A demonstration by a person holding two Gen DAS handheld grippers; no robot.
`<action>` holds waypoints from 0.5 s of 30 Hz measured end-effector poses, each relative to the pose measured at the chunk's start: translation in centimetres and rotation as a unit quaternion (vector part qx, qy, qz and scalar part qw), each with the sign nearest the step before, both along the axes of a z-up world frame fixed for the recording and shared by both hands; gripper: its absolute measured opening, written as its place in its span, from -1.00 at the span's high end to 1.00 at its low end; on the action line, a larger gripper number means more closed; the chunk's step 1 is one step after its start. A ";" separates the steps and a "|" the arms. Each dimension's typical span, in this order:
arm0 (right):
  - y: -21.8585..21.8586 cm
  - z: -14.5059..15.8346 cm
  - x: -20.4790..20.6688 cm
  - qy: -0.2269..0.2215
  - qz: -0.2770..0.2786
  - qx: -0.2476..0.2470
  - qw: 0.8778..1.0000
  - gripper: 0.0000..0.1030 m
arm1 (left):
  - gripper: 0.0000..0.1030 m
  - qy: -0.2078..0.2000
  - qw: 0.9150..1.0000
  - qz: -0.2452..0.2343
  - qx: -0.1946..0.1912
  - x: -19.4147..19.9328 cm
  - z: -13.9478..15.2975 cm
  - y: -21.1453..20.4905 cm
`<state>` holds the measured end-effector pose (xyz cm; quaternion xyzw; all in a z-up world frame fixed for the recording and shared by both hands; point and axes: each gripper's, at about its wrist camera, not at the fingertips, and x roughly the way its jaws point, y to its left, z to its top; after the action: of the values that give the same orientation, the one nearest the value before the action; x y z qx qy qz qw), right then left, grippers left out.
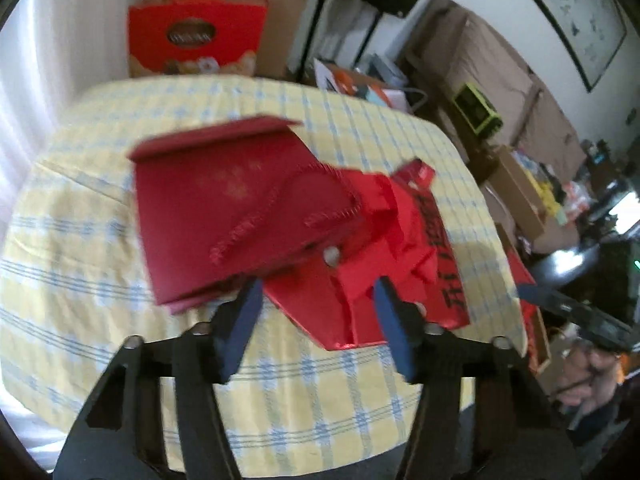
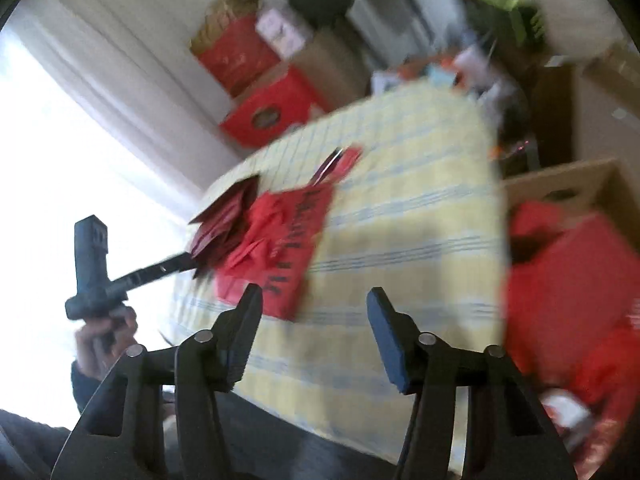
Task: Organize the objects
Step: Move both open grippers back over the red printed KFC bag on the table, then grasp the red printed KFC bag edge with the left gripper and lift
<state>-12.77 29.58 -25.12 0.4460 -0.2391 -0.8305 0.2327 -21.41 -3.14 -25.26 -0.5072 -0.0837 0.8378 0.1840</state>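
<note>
A person's left gripper (image 1: 318, 300) angles steeply down over a round table (image 1: 120, 240) draped in a yellow and blue checked cloth, its blue-padded jaws apart and straddling the near edge of a heap of red paper goods. Between and just beyond the jaws lies a bright red folded paper piece (image 1: 340, 304) with crumpled red paper (image 1: 384, 216) behind it; whether the pads press on it cannot be told. To the left of the jaws sits a stack of dark red envelopes (image 1: 208, 208), a fringed red cord (image 1: 280, 216) trailing across them, and to the right a red sheet with black characters (image 1: 444, 268). The right wrist view, badly blurred, shows the right gripper (image 2: 316, 300) tilted above the table's near edge, jaws apart with only cloth between them. Off to its left, a hand (image 2: 104, 332) grips the handle of the other tool, whose tips reach the pile. To its right stands a cardboard box (image 2: 580, 184) holding red items. Behind the table rests a red gift box (image 1: 196, 40).
</note>
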 end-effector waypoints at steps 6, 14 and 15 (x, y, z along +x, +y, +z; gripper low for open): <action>-4.7 -3.3 -4.5 -0.052 0.040 -0.031 0.997 0.16 | 0.20 -0.031 0.999 -0.017 0.026 0.0 -1.1 0.3; -4.9 -5.3 -6.0 -0.069 0.049 -0.086 0.993 0.47 | 0.19 -0.058 0.995 -0.027 0.079 -0.2 -2.8 1.5; -4.8 -5.2 -6.1 -0.069 0.048 -0.083 0.993 0.47 | 0.21 -0.058 0.994 -0.026 0.085 -0.2 -2.9 1.3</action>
<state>-18.85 24.78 -30.34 0.4923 -0.3008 -0.7631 0.2912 -21.60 -1.85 -28.11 -0.5396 -0.1519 0.7916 0.2430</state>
